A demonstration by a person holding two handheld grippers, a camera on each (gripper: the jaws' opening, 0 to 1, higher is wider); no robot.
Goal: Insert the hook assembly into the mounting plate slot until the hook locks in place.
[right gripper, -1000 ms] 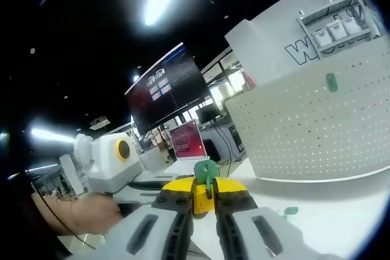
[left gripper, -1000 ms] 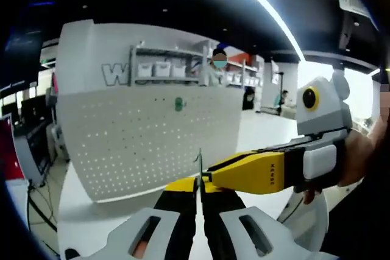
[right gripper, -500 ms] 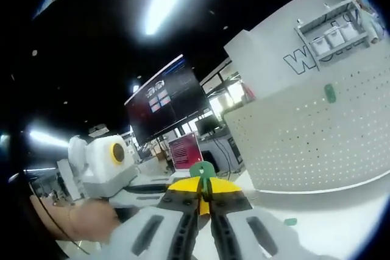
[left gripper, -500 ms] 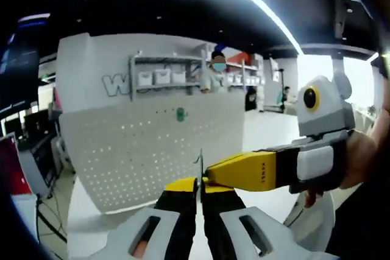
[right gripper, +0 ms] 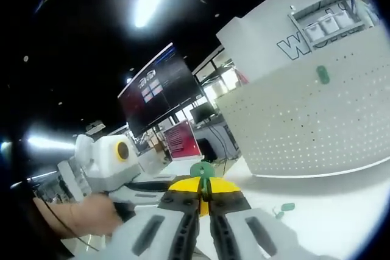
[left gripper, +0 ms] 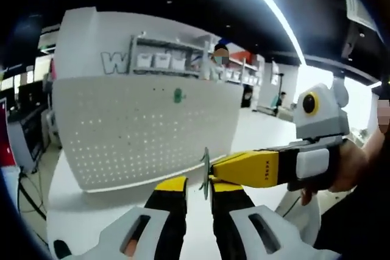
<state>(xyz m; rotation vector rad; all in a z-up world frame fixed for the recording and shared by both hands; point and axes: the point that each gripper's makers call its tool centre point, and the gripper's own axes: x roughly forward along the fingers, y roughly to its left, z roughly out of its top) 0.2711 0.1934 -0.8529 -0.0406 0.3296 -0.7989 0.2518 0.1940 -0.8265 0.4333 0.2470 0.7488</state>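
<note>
In the left gripper view, the left gripper (left gripper: 198,194) has its jaws spread a little, with a narrow gap between the yellow tips. A thin metal plate (left gripper: 205,172) stands edge-on just above that gap, at about 12 o'clock from the tips; whether the tips touch it cannot be told. The right gripper (left gripper: 214,173) enters from 3 o'clock, its yellow tip meeting the plate's edge, with a hand (left gripper: 350,165) around its body.

In the right gripper view, the right gripper (right gripper: 203,194) has its jaws pressed together on a green hook (right gripper: 203,172), which stands up from the tips. The left gripper (right gripper: 155,185) lies at 9 o'clock, held by a hand (right gripper: 85,217).

A white pegboard (left gripper: 140,129) stands behind, carrying a small green piece (left gripper: 178,95). Another green piece (right gripper: 284,209) lies on the white table (right gripper: 329,211) at 4 o'clock from the right gripper's tips.
</note>
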